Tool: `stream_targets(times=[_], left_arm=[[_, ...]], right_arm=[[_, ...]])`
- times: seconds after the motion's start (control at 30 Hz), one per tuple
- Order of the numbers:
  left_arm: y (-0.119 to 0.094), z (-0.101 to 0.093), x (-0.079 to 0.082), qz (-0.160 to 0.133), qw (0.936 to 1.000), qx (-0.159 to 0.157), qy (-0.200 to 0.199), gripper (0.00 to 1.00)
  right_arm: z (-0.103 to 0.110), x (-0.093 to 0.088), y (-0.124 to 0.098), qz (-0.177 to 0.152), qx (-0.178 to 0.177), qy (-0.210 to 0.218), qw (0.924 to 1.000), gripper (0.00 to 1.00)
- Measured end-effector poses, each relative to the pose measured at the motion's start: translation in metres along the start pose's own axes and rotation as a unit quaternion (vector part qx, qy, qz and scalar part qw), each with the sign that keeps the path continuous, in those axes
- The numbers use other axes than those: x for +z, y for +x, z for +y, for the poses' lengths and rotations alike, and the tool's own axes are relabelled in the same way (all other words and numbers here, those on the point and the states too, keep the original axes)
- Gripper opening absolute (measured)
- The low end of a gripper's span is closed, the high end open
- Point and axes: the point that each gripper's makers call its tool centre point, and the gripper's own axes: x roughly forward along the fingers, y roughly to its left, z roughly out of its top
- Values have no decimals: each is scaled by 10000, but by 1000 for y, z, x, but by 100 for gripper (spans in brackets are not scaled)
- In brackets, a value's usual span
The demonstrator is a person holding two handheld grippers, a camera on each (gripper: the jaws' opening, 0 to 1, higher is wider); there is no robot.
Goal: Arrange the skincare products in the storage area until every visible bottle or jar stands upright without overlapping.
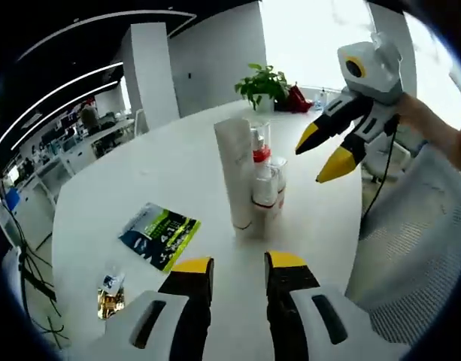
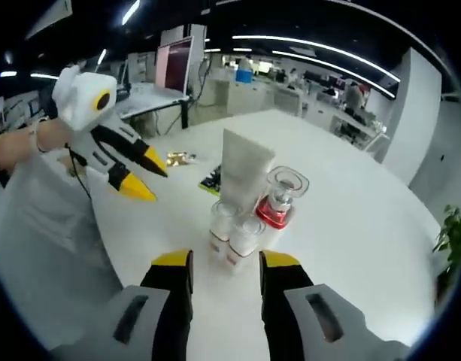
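Observation:
A tight cluster of skincare products stands upright on the round white table (image 1: 162,173). In the left gripper view it holds a tall white tube (image 1: 235,174), a clear bottle with a red band (image 1: 260,150) and small clear bottles (image 1: 265,188). My left gripper (image 1: 238,274) is open, just short of the cluster, nothing between its jaws. In the right gripper view the white tube (image 2: 244,174), the red-based bottle (image 2: 279,199) and two small bottles (image 2: 234,235) stand ahead of my open right gripper (image 2: 225,272). Each gripper appears in the other's view, open: right (image 1: 324,156), left (image 2: 146,175).
A dark green and yellow packet (image 1: 159,235) lies flat on the table left of the cluster. A small gold-coloured item (image 1: 110,295) sits near the table edge. A potted plant (image 1: 264,86) stands at the far side. A white mesh chair back (image 1: 418,248) is at the right.

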Motion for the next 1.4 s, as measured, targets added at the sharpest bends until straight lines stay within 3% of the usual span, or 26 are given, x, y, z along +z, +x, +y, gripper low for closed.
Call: stream_targets(times=[0.37, 0.7, 0.83, 1.07, 1.17, 1.4], left_arm=[[-34, 9, -8, -65, 9997, 185, -168, 42], [-54, 18, -20, -182, 9967, 495, -613, 54], [-54, 16, -21, -335, 9960, 479, -673, 58], [-56, 20, -26, -313, 9948, 596, -759, 68], [-57, 22, -26, -316, 9941, 703, -758, 73], [-56, 21, -27, -360, 9936, 668, -834, 85]], right_arm=[[16, 10, -5, -165, 38, 33, 9999, 46], [26, 9, -4, -196, 23, 102, 9998, 63], [29, 6, 1, -182, 37, 128, 9997, 68], [35, 1, 9, -239, 52, 126, 9996, 76], [42, 1, 11, -293, 251, 495, 9980, 77], [37, 2, 9, -294, -47, 191, 9994, 85]])
